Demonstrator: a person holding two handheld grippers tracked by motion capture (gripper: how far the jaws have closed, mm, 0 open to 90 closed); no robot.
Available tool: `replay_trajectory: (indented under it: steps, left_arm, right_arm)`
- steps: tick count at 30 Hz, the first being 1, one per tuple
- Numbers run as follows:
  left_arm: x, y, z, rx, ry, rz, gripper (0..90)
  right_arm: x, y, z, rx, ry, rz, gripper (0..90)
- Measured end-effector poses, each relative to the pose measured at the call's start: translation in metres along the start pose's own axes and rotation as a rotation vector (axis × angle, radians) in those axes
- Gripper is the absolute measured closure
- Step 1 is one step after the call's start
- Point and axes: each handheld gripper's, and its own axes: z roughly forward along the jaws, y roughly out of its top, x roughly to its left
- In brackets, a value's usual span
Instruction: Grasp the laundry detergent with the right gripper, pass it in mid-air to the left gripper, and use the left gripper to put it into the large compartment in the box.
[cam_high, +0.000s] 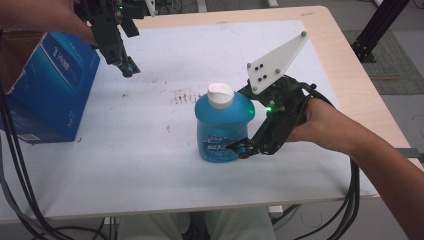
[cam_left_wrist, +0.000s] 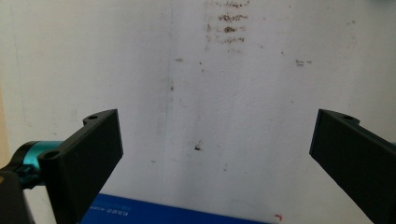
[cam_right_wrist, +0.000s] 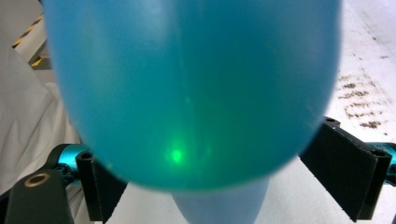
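High view: a translucent blue plastic bottle with a white cap (cam_high: 218, 126) is seen standing upright near the middle of the white bench (cam_high: 150, 165). The right gripper (cam_high: 250, 125) is brought in from the bottle's right side, its jaws set on either flank of the body. Right gripper view: the bottle (cam_right_wrist: 191, 88) is seen between the spread jaws, which lie against or just beside its sides; whether a firm clamp has been made cannot be told, and no lift is evident, the base being seated on the bench. The left gripper (cam_high: 127, 67) is held released and empty above the far left of the bench, next to a blue cardboard box (cam_high: 50, 85). The approach is judged complete; closing fully, lifting and placing the bottle remain to be done.
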Motion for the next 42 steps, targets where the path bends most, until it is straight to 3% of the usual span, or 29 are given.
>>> replay_trajectory:
  steps: [23, 24, 25, 26, 42]
  left_arm:
    - [0.000, -0.002, 0.000, 0.002, 0.000, -0.001, 2.5]
    - [0.001, -0.002, -0.001, 0.005, 0.000, 0.002, 2.4]
    - [0.000, -0.002, 0.000, 0.003, 0.001, 0.000, 2.4]
    - [0.000, -0.002, -0.001, 0.006, 0.000, 0.000, 2.4]
    - [0.000, -0.004, -0.001, 0.000, 0.002, -0.003, 2.5]
  right_arm:
    - [-0.001, -0.006, 0.007, -0.066, -0.001, 0.009, 12.7]
    - [-0.001, -0.007, 0.008, -0.067, -0.002, 0.011, 15.9]
    - [-0.001, -0.007, 0.007, -0.075, 0.018, 0.008, 24.7]
    - [-0.002, -0.008, 0.006, -0.082, 0.036, 0.006, 26.6]
    - [-0.001, -0.009, 0.011, -0.084, 0.035, 0.001, 30.0]
